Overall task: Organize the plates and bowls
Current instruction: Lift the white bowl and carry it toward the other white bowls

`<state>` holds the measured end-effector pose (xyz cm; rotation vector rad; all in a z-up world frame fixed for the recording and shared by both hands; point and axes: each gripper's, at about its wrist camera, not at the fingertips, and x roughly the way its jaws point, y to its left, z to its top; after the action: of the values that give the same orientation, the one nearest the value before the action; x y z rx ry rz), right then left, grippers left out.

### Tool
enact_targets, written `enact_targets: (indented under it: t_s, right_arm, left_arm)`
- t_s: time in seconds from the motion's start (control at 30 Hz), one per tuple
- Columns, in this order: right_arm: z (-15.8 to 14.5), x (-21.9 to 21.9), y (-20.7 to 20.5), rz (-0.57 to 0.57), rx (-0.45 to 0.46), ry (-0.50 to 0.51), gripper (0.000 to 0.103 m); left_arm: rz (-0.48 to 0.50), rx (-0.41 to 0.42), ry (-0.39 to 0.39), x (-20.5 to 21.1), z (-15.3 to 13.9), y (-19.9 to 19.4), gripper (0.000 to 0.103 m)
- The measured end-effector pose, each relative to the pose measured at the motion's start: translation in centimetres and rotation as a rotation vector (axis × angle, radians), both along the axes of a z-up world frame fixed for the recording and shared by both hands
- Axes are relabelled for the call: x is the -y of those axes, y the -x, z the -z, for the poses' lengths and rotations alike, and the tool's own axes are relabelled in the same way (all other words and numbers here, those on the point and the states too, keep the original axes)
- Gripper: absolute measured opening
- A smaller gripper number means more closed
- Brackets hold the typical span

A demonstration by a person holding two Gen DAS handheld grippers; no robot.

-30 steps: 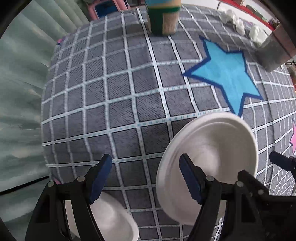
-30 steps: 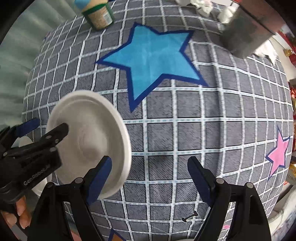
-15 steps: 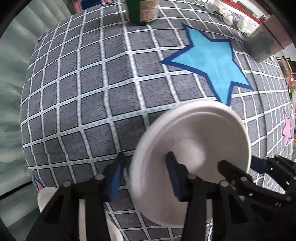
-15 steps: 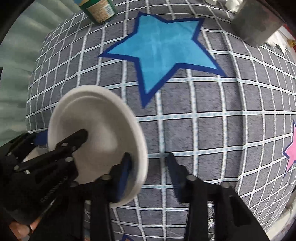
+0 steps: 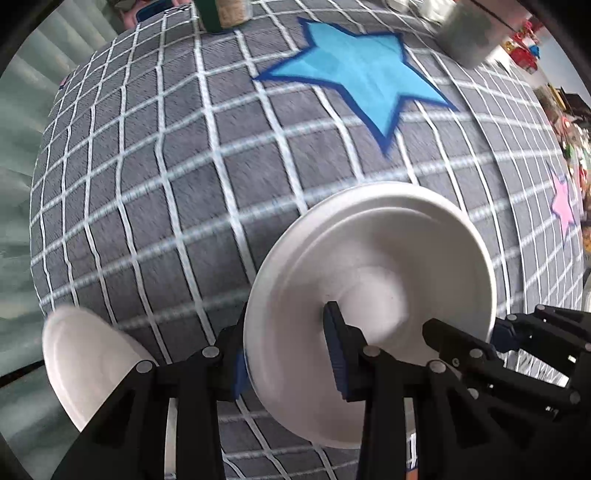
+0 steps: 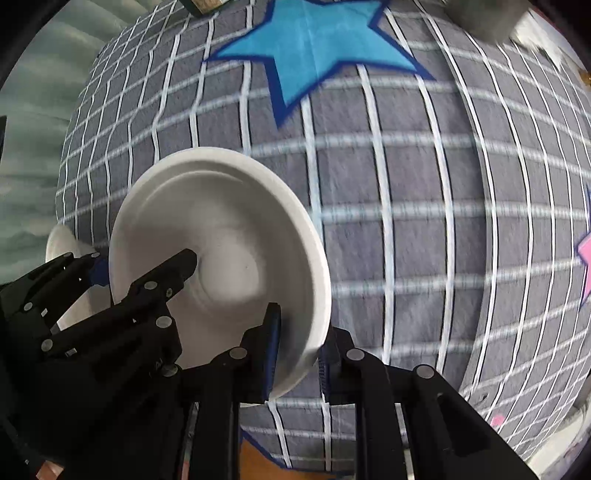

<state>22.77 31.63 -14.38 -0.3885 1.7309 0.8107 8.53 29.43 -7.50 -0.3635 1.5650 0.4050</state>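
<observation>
A white plate (image 5: 373,295) is held tilted above the grey checked cloth. My left gripper (image 5: 288,354) is shut on its left rim. My right gripper (image 6: 299,354) is shut on its right rim; the plate also shows in the right wrist view (image 6: 221,251). The right gripper shows at the plate's far edge in the left wrist view (image 5: 517,343). A second white dish (image 5: 85,358) lies at the lower left, also seen small in the right wrist view (image 6: 61,240).
The cloth (image 5: 166,166) has a blue star (image 5: 354,70) and a pink star (image 5: 563,203). A green-lidded jar (image 5: 225,14) and a grey metal container (image 5: 472,33) stand at the far edge. The cloth's left edge drops to a pale green floor.
Both grippers went from open beside the plate to shut on its opposite rims. The plate has lifted off the cloth and tilted.
</observation>
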Motion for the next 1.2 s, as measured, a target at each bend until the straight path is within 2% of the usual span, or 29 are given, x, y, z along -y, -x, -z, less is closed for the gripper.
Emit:
enact_targets:
  t_s: [0.23,0.37,0.5,0.63,0.67,0.83,0.93,1.07,1.13,1.2]
  right_arm:
    - [0.3,2.8,3.7,-0.003,-0.019,0.016,0.02]
    - [-1.8,4.2,5.0,-0.001,0.005,-0.014,0.02]
    - [-4.4,6.5,5.8,0.011,0.023,-0.044,0.02]
    - [-5.8,9.9,6.8,0.019,0.033,-0.046,0.021]
    - [-6.3,10.3,6.8,0.017,0.035,-0.045,0.021]
    - [-5.7,13.3,6.8,0.001,0.014,-0.043,0.021]
    - [-5.7,15.0,7.3,-0.011,-0.006,-0.051,0.021]
    - [-4.8,16.5,7.4,-0.052,0.0,-0.065,0.021]
    - [-4.7,17.0,6.9,-0.069,0.012,-0.074,0.021]
    - [-5.4,18.7,6.8,-0.087,0.043,-0.084,0.021]
  left_arm:
    - [-0.005,-0.007,0.025,5.2,-0.1,1.7,0.04]
    - [-0.006,0.035,-0.001,8.3,-2.7,2.2,0.04]
    - [0.02,0.077,-0.041,13.2,-5.6,2.0,0.04]
    - [0.024,0.096,-0.039,17.9,-6.8,2.4,0.04]
    - [0.02,0.093,-0.039,18.1,-6.4,2.5,0.04]
    - [-0.001,0.062,-0.034,24.9,-4.5,3.4,0.04]
    - [-0.016,0.034,-0.044,26.7,-3.3,4.7,0.04]
    - [-0.07,0.009,-0.033,26.7,-1.5,4.9,0.04]
    - [-0.1,0.003,-0.043,27.2,-0.8,4.6,0.044]
    - [-0.14,-0.021,-0.065,27.8,0.4,3.9,0.062]
